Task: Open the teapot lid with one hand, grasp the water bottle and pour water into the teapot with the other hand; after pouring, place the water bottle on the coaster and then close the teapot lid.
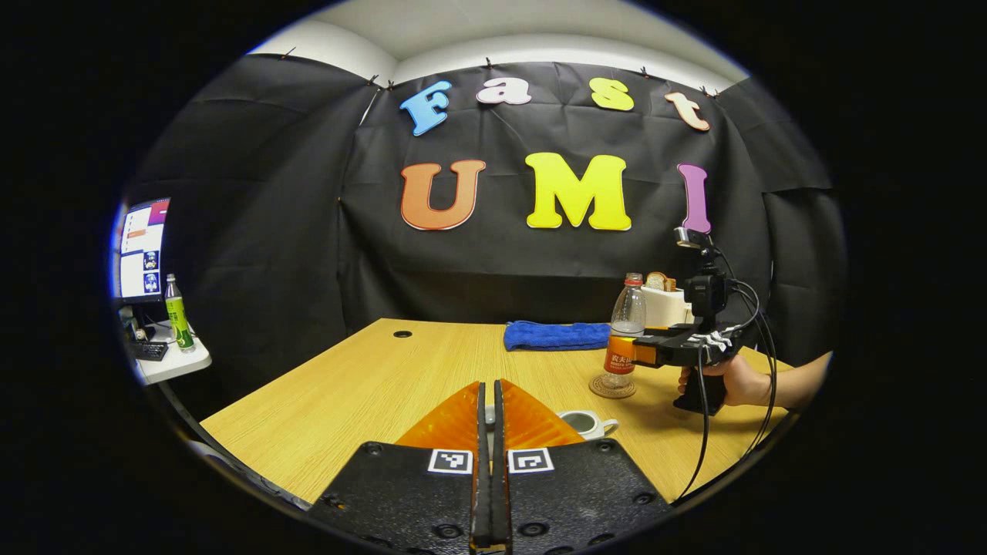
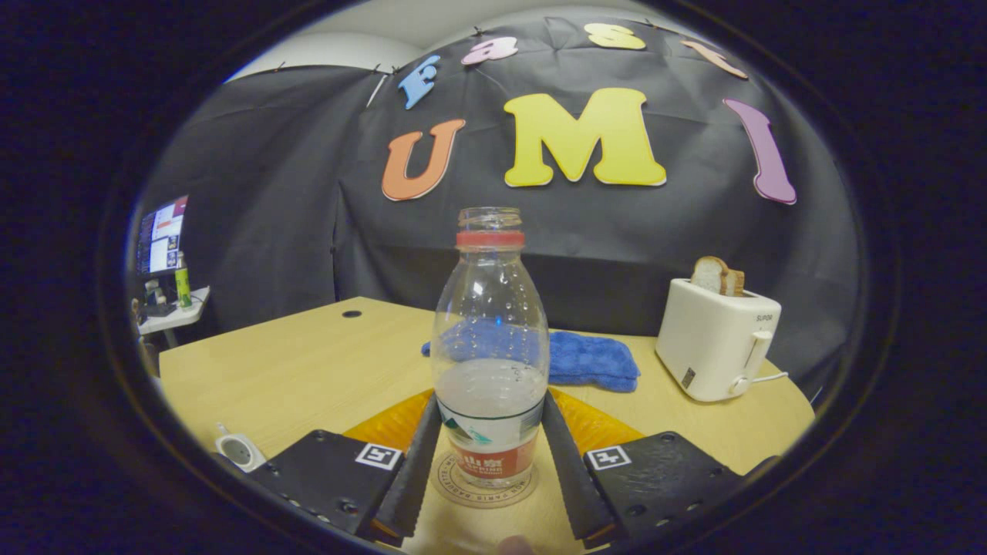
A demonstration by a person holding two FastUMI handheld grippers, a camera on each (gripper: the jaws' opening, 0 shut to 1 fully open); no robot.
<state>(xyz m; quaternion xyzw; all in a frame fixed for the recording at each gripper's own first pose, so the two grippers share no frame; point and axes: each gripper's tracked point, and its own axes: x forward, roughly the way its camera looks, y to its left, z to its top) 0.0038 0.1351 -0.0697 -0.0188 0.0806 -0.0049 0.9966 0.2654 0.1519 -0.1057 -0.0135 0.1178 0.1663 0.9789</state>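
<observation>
Right tongs [image 2: 487,443] clasp the water bottle [image 2: 490,347] on its coaster [image 2: 483,486]; left tongs [image 1: 487,405] closed, lid unclear, above teapot [image 1: 587,423].

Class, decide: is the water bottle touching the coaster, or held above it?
Touching. The right gripper view shows the water bottle standing upright with its base on the coaster, no gap beneath it, between the right gripper's fingers.

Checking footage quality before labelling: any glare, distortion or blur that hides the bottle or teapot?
Left gripper view: fisheye bends the table edge; teapot half hidden behind the left gripper. Right gripper view: water bottle sharp, small highlights, blue towel showing through.
</observation>
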